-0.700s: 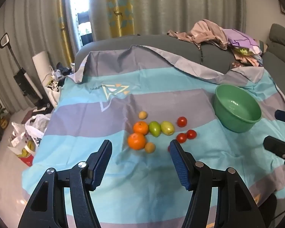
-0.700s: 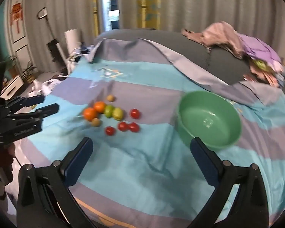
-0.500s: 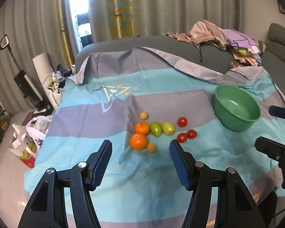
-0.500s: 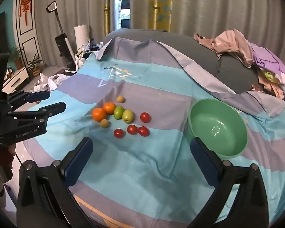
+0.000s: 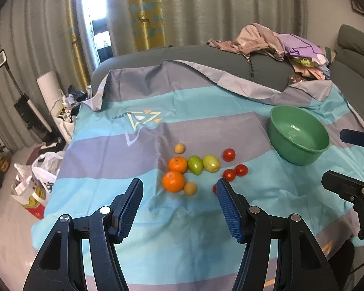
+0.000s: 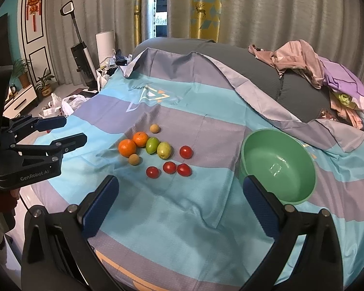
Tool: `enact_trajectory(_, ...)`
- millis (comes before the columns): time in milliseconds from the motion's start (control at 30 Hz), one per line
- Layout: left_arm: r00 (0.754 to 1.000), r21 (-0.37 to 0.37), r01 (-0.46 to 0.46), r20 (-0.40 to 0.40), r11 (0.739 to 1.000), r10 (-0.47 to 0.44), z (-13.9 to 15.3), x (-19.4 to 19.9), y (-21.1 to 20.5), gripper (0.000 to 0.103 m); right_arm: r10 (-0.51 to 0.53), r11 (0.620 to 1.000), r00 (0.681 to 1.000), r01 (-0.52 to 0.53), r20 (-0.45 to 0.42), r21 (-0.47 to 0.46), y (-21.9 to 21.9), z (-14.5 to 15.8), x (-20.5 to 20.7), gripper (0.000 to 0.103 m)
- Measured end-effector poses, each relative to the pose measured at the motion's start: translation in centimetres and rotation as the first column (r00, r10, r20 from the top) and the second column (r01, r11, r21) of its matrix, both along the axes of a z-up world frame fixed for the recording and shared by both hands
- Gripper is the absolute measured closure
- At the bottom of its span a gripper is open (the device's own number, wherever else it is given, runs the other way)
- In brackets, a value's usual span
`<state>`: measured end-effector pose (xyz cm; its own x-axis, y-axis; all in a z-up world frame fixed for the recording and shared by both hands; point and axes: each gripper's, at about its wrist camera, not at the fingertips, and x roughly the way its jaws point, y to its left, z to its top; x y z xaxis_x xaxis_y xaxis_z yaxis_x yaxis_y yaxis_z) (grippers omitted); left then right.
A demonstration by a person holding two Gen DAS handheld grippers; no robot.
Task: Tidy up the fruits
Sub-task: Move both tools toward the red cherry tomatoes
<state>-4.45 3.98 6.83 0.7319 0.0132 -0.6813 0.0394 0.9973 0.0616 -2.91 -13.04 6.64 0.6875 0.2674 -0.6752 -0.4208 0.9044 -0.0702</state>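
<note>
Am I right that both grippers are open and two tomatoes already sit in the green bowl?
Not quite. Both the left gripper and right gripper are open, but the green bowl is empty. The right wrist view shows all four tomatoes on the cloth.

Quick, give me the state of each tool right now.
Left tool: open, holding nothing, above the cloth near the fruit.
Right tool: open, holding nothing, above the cloth beside the green bowl.
</note>
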Motion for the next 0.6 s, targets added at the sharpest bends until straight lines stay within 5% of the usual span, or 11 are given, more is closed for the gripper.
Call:
enact_trajectory(400, 1.000, 0.009, 0.018, -0.014, 1.000, -0.018, -0.14, 0.27, -0.50, 0.040, -0.002, 1.000, 1.000, 0.002, -0.004, -0.029, -0.19, -0.35, 0.06, 0.000)
enact_trajectory(600, 1.000, 0.009, 0.025, -0.019, 1.000, -0.025, -0.42, 0.49, -0.74, 0.040, -0.009, 1.000, 1.000, 0.009, -0.010, 0.027, -0.62, -0.49, 0.27, 0.000)
